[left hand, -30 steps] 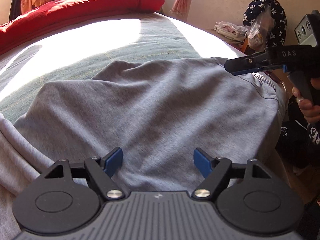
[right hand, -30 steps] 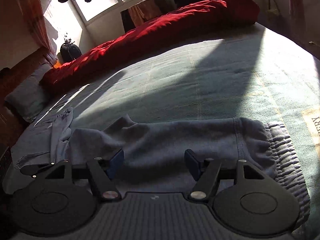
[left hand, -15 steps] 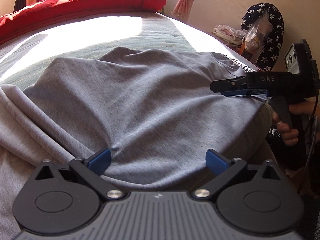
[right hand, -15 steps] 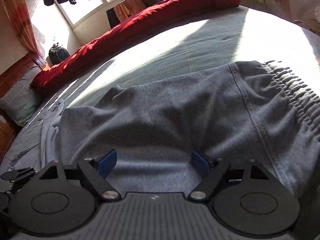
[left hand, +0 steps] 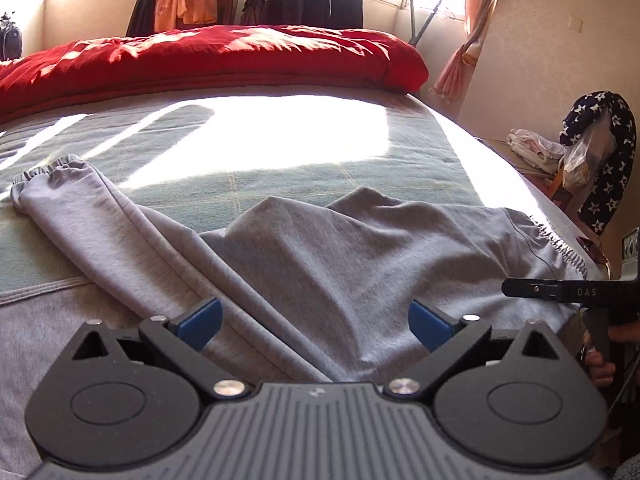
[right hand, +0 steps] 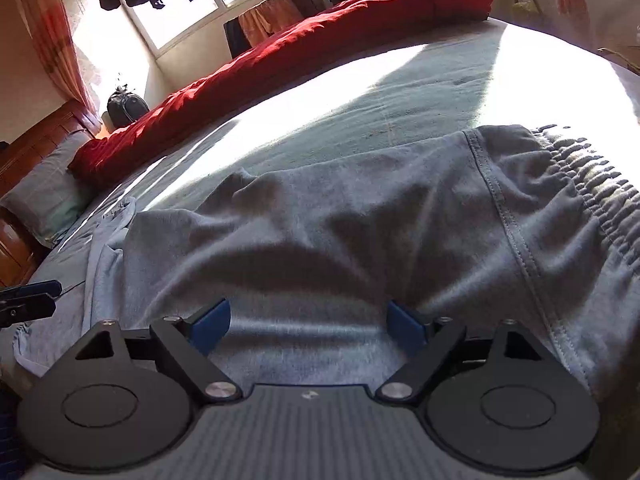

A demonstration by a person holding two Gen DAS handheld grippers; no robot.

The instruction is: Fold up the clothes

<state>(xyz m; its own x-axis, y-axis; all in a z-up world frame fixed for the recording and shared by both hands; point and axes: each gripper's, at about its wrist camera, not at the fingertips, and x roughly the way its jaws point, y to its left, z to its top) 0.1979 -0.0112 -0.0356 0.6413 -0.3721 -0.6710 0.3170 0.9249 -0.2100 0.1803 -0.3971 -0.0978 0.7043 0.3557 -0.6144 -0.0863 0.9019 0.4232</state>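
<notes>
Grey sweatpants [left hand: 360,256] lie spread on the bed; one leg with an elastic cuff [left hand: 44,176] runs off to the far left. My left gripper [left hand: 316,326] is open, low over the near edge of the fabric. My right gripper [right hand: 308,326] is open over the pants near the gathered waistband [right hand: 592,200]. The right gripper also shows side-on in the left wrist view [left hand: 516,288] at the right edge; there I cannot tell how its jaws stand. The left gripper's tip shows in the right wrist view [right hand: 36,300] at the far left.
A green-grey blanket [left hand: 300,160] covers the bed. A red duvet [left hand: 208,56] lies along the far side. A pillow [right hand: 44,196] and wooden headboard are at the left. A chair with a star-print cloth [left hand: 600,160] and bags stands off the bed's right edge.
Both grippers have pulled back and lifted their view; the pants now lie flatter with the left leg and cuff in sight. The right gripper has moved lower and further right.
</notes>
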